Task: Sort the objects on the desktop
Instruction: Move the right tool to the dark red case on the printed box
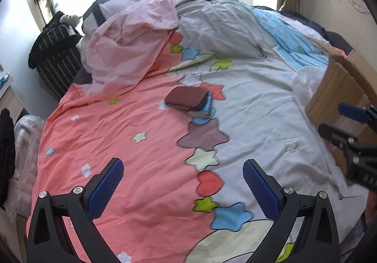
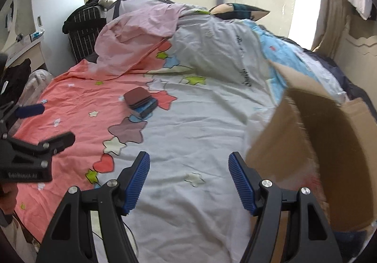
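A maroon zip case (image 1: 186, 98) lies on the bed's patterned quilt (image 1: 141, 145), stacked on a blue flat item (image 1: 204, 111). In the right wrist view, the case (image 2: 136, 96) and the blue item (image 2: 148, 106) sit left of centre. My left gripper (image 1: 182, 163) is open over the quilt, well short of the case, with nothing between its fingers. My right gripper (image 2: 188, 155) also stands open and empty above the white part of the quilt, beside an open cardboard box (image 2: 318, 145). Each gripper shows in the other's view: right gripper (image 1: 331, 117), left gripper (image 2: 57, 121).
The cardboard box (image 1: 341, 88) rests on the bed's right side. A pink sheet (image 1: 132, 41) and bunched bedding are piled at the far end by a pillow (image 2: 238, 11). A dark checked basket (image 1: 56, 60) stands left of the bed, and a headboard (image 1: 341, 4) is at the right.
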Demonstrator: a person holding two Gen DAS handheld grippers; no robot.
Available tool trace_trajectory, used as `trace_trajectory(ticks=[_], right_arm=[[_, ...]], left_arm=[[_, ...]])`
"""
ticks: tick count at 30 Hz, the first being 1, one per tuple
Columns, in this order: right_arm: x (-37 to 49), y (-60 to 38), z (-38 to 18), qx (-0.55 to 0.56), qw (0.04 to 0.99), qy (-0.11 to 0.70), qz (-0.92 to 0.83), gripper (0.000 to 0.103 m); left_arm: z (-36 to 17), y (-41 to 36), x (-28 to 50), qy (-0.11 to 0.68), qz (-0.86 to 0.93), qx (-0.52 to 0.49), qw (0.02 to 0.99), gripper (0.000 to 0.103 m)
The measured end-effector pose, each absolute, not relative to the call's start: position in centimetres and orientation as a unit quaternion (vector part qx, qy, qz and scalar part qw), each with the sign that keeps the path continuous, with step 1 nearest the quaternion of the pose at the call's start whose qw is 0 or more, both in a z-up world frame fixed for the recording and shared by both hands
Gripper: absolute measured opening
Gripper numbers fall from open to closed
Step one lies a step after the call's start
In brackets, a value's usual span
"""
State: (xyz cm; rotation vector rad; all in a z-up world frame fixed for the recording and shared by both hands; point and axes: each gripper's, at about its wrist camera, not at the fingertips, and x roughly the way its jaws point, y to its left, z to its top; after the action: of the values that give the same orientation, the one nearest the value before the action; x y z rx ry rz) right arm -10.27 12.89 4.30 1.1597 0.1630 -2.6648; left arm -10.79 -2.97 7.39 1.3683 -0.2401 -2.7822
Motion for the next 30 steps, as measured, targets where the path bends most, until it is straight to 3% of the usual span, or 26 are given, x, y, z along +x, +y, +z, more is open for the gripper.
trace_trajectory(ticks=[30], right_arm=[[-24.2, 5.8, -2.2, 0.469, 0.130, 0.040, -0.873, 0.065]], left_arm=[[2.1, -10.2, -18.3, -0.009, -0.871, 0.489, 0.043, 0.103]])
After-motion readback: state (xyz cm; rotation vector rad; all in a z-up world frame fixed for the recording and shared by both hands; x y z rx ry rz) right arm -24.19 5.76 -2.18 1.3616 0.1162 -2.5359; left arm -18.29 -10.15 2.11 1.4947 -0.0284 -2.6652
